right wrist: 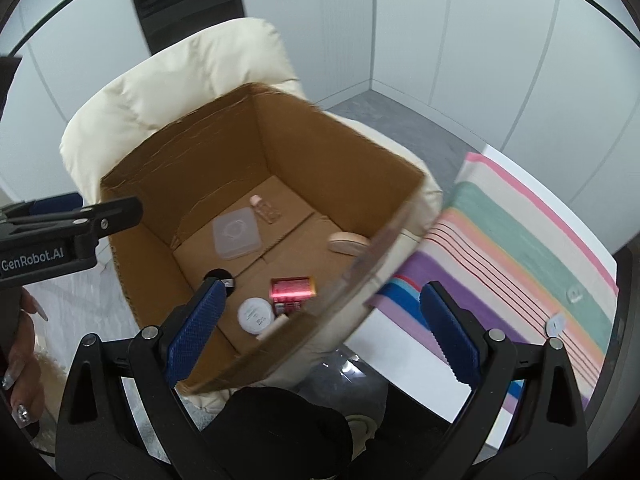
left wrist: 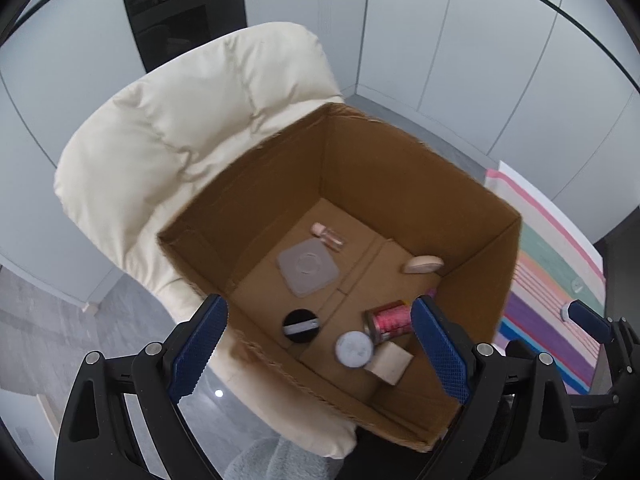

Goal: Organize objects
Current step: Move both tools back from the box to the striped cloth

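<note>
The cardboard box (left wrist: 400,168) sits open on the seat of a cream padded chair (left wrist: 192,120), and it already holds the collected things. Left to right across its floor in the left wrist view lie a black round lid with a pale label (left wrist: 301,326), a translucent square lid (left wrist: 307,266), a small pink-capped bottle (left wrist: 327,235) just beyond it, a white round jar (left wrist: 354,349), a tan block (left wrist: 389,361) touching that jar, a red can on its side (left wrist: 390,320), and a beige oval case (left wrist: 422,265) near the right wall. The left gripper (left wrist: 320,346) hangs above the near edge of the box with its blue pads spread wide and nothing between them. The right gripper (right wrist: 322,330) is likewise spread wide and empty, poised over the box's near right corner. Further right, a bench under a striped cloth (right wrist: 520,240) carries two small pale pieces: a clear one (right wrist: 575,294) and a round whitish one (right wrist: 556,324). The step in hand looks like the pause between a drop into the box and the next fetch, with most of the sorting seemingly done. The next move probably calls for the right gripper to swing right toward the bench, come down over one of those flat little pieces, and close narrowly, since they lie low against the cloth and may slip.
</note>
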Demonstrator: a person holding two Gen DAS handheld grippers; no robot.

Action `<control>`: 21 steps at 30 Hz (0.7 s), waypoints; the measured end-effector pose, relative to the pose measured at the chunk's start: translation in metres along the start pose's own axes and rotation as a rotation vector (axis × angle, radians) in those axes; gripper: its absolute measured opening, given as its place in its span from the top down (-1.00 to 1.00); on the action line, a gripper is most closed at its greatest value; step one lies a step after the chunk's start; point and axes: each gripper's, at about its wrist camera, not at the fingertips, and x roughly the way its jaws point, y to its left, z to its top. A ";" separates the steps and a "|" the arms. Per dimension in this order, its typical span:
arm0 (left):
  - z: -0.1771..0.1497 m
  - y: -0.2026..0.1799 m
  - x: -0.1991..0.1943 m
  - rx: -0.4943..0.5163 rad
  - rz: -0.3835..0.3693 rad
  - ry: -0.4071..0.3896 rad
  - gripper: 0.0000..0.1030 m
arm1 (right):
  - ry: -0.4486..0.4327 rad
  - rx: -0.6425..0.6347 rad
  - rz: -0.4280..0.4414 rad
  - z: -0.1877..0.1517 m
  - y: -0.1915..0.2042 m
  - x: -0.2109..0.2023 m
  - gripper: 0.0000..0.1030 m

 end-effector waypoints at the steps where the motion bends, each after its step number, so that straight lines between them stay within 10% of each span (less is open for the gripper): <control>1: 0.000 -0.005 -0.001 0.007 -0.007 -0.004 -0.83 | -0.006 0.015 -0.009 -0.002 -0.008 -0.004 -0.93; 21: -0.015 -0.211 0.003 0.329 -0.160 0.010 -0.83 | -0.044 0.325 -0.193 -0.071 -0.191 -0.065 -0.93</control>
